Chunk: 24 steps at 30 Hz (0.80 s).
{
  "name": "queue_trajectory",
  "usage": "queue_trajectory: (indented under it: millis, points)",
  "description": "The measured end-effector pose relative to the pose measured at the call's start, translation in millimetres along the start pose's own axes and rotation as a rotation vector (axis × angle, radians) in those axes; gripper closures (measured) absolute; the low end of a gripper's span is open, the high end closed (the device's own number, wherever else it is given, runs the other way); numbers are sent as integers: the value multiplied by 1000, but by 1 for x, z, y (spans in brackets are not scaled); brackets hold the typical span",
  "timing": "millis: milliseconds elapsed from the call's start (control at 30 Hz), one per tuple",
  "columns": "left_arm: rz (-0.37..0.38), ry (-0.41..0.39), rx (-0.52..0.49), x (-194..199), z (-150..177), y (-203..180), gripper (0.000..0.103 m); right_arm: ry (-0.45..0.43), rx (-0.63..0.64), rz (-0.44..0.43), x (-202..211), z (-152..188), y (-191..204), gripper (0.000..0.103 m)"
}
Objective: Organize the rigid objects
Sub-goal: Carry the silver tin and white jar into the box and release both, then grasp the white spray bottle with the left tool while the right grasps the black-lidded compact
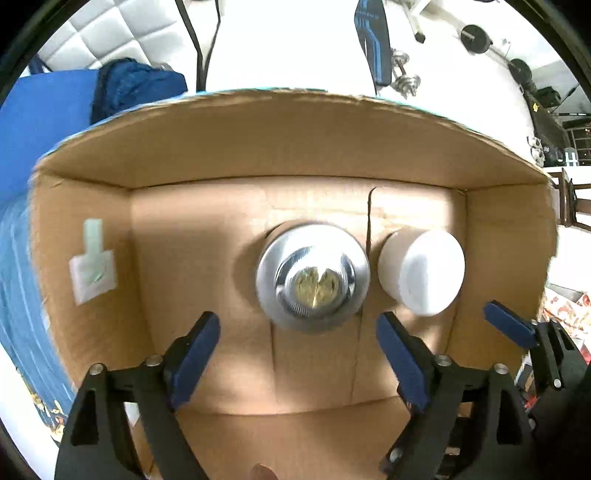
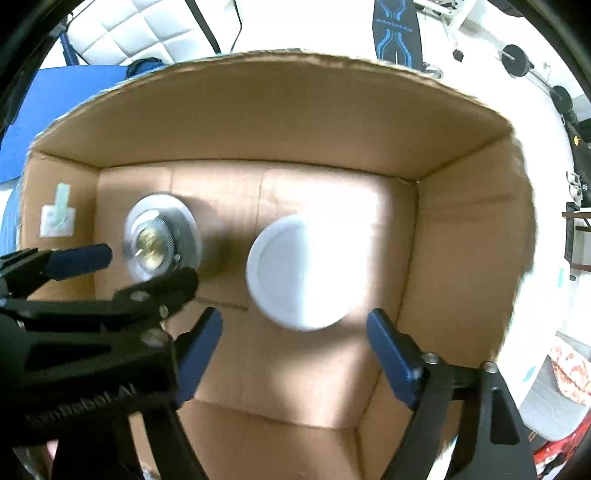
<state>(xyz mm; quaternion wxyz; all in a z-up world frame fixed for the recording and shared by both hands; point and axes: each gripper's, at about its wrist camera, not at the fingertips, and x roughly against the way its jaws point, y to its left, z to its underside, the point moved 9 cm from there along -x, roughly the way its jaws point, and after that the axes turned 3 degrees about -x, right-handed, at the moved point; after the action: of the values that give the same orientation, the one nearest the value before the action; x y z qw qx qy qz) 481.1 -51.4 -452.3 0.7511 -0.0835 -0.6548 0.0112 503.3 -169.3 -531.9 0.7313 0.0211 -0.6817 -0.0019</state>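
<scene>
An open cardboard box point(image 1: 295, 147) point(image 2: 280, 122) holds two objects on its floor. A round silver metal object with a brass centre point(image 1: 313, 277) point(image 2: 160, 238) stands left. A white plastic jar with a white lid point(image 1: 421, 271) point(image 2: 303, 271) stands right of it. My left gripper point(image 1: 297, 354) is open and empty, just above the silver object. My right gripper point(image 2: 295, 354) is open and empty, above the white jar. The left gripper also shows in the right wrist view point(image 2: 122, 266), beside the silver object. One right finger point(image 1: 509, 325) shows in the left wrist view.
A white label point(image 1: 92, 264) point(image 2: 57, 216) is stuck on the box's left inner wall. The box sits on blue bedding point(image 1: 37, 122). Beyond the box are a white padded headboard point(image 1: 99, 33), a dark bench point(image 1: 373, 40) and dumbbells point(image 1: 406, 77) on a white floor.
</scene>
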Motion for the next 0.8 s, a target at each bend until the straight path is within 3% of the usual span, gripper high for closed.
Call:
queue_trajectory:
  millis: [100,400,533,667,800]
  points:
    - [-24,-70,6,23,20,0,0,-34,-11,18,13,22,-5,3]
    - [-48,-222,-4,78,86,15,0,-146,-96,-17,48,76,-7,0]
    - [-67,-288,5,95,101,18,0,-215,-97,-3,76,100,1,0]
    - [-69,-364,26,95,92,12,0,-285,-80,23,107,120,7,0]
    - [-84,-412,16,115,112,11,0,-327,-74,18,132,142,10,0]
